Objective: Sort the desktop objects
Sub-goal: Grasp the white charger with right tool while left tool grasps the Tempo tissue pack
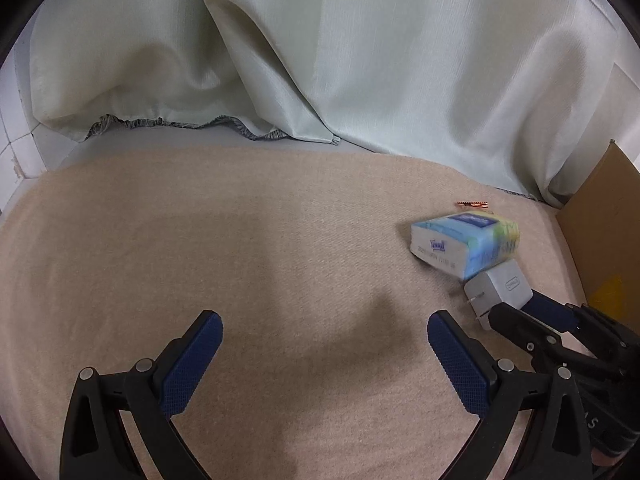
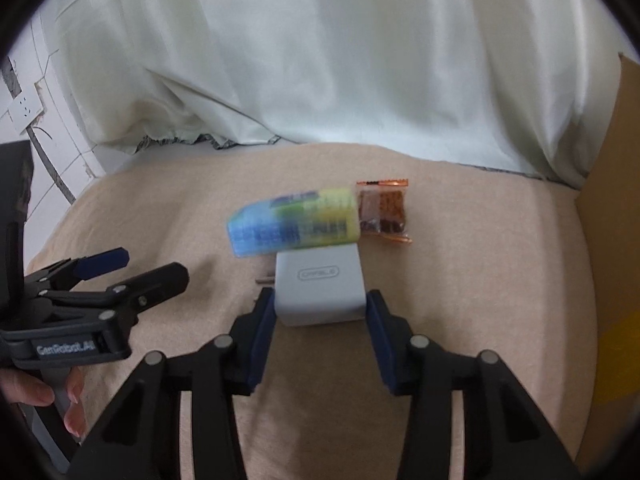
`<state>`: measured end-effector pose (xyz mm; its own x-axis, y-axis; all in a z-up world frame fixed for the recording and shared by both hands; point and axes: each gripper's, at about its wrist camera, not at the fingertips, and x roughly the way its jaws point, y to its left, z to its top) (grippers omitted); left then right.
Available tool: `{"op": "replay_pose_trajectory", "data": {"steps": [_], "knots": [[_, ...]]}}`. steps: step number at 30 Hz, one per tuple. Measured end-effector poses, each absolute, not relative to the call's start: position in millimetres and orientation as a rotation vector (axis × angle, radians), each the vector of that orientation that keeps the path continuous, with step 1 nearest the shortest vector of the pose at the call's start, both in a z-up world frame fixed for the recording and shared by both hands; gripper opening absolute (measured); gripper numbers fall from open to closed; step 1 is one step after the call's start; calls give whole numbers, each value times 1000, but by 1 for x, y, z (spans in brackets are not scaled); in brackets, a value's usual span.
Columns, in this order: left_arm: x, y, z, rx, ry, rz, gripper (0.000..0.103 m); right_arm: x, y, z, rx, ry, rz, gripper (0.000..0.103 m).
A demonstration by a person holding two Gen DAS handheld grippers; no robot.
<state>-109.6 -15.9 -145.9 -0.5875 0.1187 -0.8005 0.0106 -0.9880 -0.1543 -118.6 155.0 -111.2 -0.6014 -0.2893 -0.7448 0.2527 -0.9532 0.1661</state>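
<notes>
Reading the left wrist view: your left gripper hangs over bare beige cloth, jaws spread wide, nothing between them.
Left role: idle by the look of it, kept clear so the other hand has room.
Charger from this side: white charger sits at the right, prongs pointing toward you, its far edge touching the tissue pack.
Right gripper from this side: right gripper comes in from the lower right, its pads on the charger's near end.
Box: cardboard box stands at the right edge, likely your sorting bin.

Reading the right wrist view: your right gripper has the charger square between its jaws, both pads against the flat sides.
Grip choice: flat sides offer the surest hold, I judge; prongs stay free on the left.
Neighbours: tissue pack lies just behind, touching the charger; snack packet rests against the pack's right end.
Risk: lifting may drag the pack.
Left gripper here: left gripper is well left, apart, a hand on its handle.
</notes>
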Motion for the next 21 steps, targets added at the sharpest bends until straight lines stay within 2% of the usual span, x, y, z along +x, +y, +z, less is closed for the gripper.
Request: {"op": "replay_pose_trajectory", "data": {"steps": [13,21], "knots": [[-132,37,-128,-1315,-190,2664,103,-111,210,-94,1183,-190,-2751,49],[-160,78,-133,-1329,-112,2622,103,-116,225,-101,1218,-180,-2776,49]]}}
